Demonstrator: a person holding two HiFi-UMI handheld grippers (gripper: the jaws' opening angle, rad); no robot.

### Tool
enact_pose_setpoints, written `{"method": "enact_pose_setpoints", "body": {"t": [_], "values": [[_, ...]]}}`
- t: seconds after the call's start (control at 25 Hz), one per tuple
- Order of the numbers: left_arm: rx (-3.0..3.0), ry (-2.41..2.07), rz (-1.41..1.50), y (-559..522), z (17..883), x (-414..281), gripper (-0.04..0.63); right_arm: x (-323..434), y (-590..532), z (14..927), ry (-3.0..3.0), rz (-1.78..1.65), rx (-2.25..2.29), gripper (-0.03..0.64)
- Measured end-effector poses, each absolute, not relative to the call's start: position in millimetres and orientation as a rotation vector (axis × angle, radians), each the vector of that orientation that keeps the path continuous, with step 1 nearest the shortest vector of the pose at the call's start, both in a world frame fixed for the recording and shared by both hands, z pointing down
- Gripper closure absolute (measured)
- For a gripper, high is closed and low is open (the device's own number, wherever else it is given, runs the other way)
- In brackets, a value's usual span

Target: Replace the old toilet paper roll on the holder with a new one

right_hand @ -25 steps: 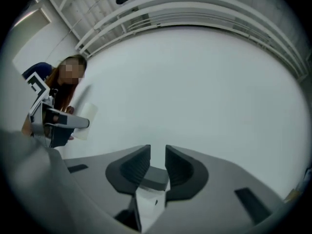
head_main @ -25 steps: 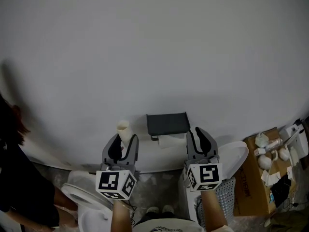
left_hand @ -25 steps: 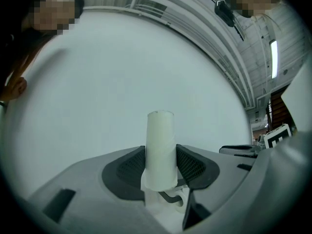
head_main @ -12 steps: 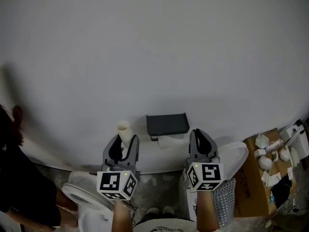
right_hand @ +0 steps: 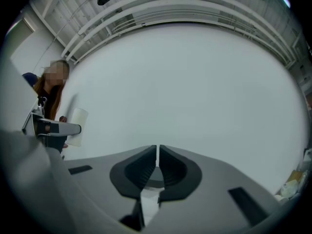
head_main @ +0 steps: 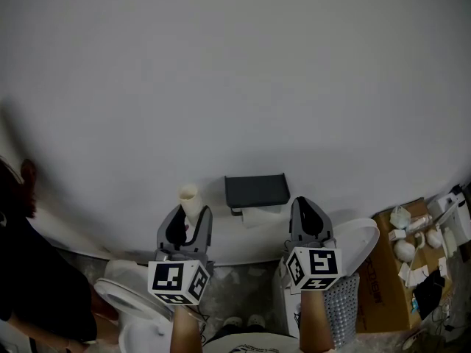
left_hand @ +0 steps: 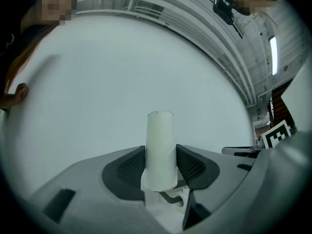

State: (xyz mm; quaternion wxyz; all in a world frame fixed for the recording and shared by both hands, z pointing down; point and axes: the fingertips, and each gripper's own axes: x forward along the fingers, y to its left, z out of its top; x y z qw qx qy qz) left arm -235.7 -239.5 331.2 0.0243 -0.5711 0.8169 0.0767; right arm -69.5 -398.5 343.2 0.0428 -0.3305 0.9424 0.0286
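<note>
Nearest me, the left gripper (head_main: 188, 218) clamps the bare cardboard tube (left_hand: 160, 135) upright between its pads. Beside it, the right gripper (right_hand: 157, 152) has just been closing its jaws, and they now meet on nothing. Just beyond, white toilet paper (head_main: 257, 213) hangs under the dark holder (head_main: 255, 190) on the wall (head_main: 235, 87). The fresh roll looks to be mounted, with only the old tube left to discard.

left gripper (left_hand: 161, 167): jaws pressed on both sides of the tube
cardboard tube (left_hand: 160, 140): white, bare, upright
far: plain white wall (left_hand: 122, 77)
</note>
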Motion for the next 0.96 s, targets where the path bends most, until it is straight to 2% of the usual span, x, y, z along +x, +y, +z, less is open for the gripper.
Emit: {"method": "enact_pose_setpoints", "body": {"t": [0.96], "values": [[-1.777,2.511,0.22,-240.8,328.2,-236.3,0.397,-67.5,-400.2,340.7,2.885,0.124,-1.035,0.611]]}}
